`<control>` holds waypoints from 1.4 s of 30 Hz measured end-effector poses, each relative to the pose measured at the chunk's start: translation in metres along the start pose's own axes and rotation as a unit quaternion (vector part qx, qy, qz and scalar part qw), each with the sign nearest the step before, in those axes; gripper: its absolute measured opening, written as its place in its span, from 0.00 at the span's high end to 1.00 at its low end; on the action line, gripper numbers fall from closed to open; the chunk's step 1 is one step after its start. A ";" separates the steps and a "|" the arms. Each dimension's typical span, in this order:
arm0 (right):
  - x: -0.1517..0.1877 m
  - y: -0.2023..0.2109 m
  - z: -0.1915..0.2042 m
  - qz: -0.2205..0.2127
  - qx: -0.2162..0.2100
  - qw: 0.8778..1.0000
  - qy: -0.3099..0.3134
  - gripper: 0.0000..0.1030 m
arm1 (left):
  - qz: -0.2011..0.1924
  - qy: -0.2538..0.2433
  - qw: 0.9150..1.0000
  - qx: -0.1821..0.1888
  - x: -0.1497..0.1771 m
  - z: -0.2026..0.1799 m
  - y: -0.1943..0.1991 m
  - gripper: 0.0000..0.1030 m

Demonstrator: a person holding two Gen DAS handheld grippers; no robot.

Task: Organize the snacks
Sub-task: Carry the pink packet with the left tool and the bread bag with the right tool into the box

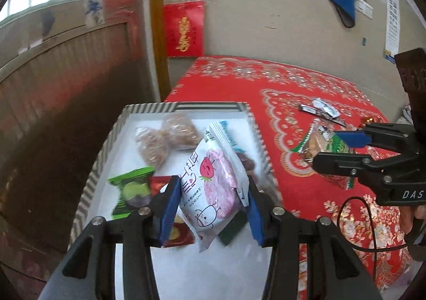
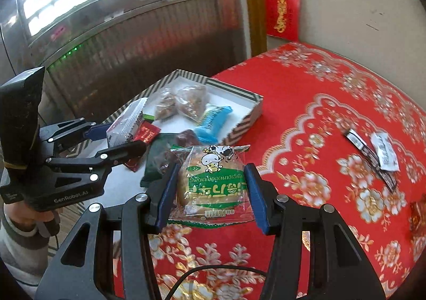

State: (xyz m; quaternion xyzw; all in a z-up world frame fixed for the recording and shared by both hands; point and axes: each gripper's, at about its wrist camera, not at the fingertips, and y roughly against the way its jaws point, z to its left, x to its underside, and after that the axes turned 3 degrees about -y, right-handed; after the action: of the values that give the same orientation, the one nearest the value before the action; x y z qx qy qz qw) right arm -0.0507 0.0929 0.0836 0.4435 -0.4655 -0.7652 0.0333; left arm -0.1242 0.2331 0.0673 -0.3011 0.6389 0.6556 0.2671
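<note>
Now | left gripper pinches strawberry packet, hiding tray snacks | right gripper pinches cow-print cake

From my left wrist feed, the strawberry snack packet covers the dark green packet and most of the red packet in the striped box. The box's near edge runs behind my jaws.

Left gripper and right gripper are each clamped on a packet, side by side, fingers pointing forward.
</note>
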 end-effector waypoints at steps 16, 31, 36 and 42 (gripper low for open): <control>-0.021 -0.037 0.036 0.020 -0.029 0.999 0.030 0.51 | 0.013 0.035 0.999 -0.023 0.019 0.037 0.000 0.52; -0.040 -0.074 0.056 0.042 -0.040 0.997 0.051 0.51 | 0.021 0.050 0.998 -0.027 0.027 0.051 -0.007 0.52; -0.051 -0.085 0.057 0.047 -0.039 0.997 0.054 0.51 | 0.025 0.048 0.998 -0.029 0.027 0.051 -0.010 0.52; -0.060 -0.105 0.064 0.060 -0.036 0.995 0.066 0.51 | 0.032 0.047 0.998 -0.033 0.030 0.051 -0.013 0.52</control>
State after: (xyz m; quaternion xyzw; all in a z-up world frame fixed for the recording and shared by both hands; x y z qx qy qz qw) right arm -0.0221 0.2241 0.0553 0.4634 -0.4600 -0.7469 0.1256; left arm -0.1379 0.2836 0.0364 -0.3199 0.6378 0.6697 0.2058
